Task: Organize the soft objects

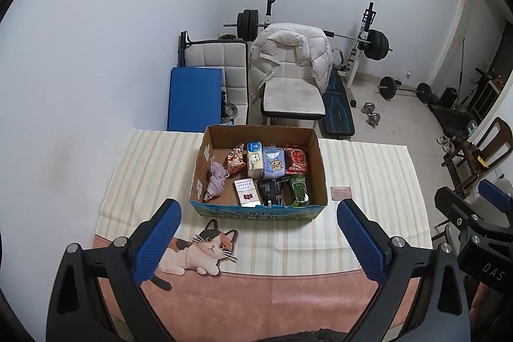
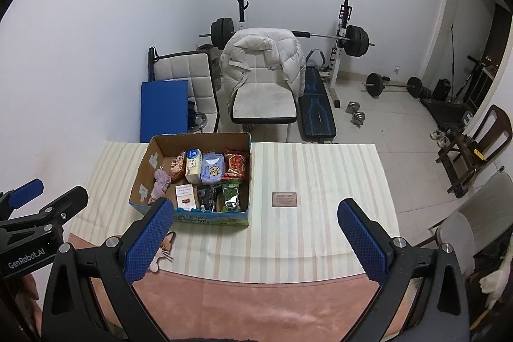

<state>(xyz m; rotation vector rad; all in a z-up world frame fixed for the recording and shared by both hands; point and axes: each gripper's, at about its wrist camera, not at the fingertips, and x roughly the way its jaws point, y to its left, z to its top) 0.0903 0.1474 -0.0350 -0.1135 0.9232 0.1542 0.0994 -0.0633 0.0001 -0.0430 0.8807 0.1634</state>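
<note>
A cardboard box (image 1: 317,156) stands on the striped tablecloth, also in the right wrist view (image 2: 141,178). It holds soft packs: a pink cloth (image 1: 215,181), a blue tissue pack (image 1: 273,164), a red snack bag (image 1: 295,159), a green pack (image 1: 298,191), a black pack (image 1: 270,191) and a white box (image 1: 246,193). My left gripper (image 1: 258,242) is open and empty, above the table in front of the box. My right gripper (image 2: 256,242) is open and empty, right of the box.
A cat-shaped mat (image 1: 198,249) lies in front of the box. A small pink card (image 2: 284,199) lies right of the box. Beyond the table stand a chair with a white jacket (image 1: 288,60), a weight bench (image 1: 338,111) and barbells. Wooden chairs stand at right.
</note>
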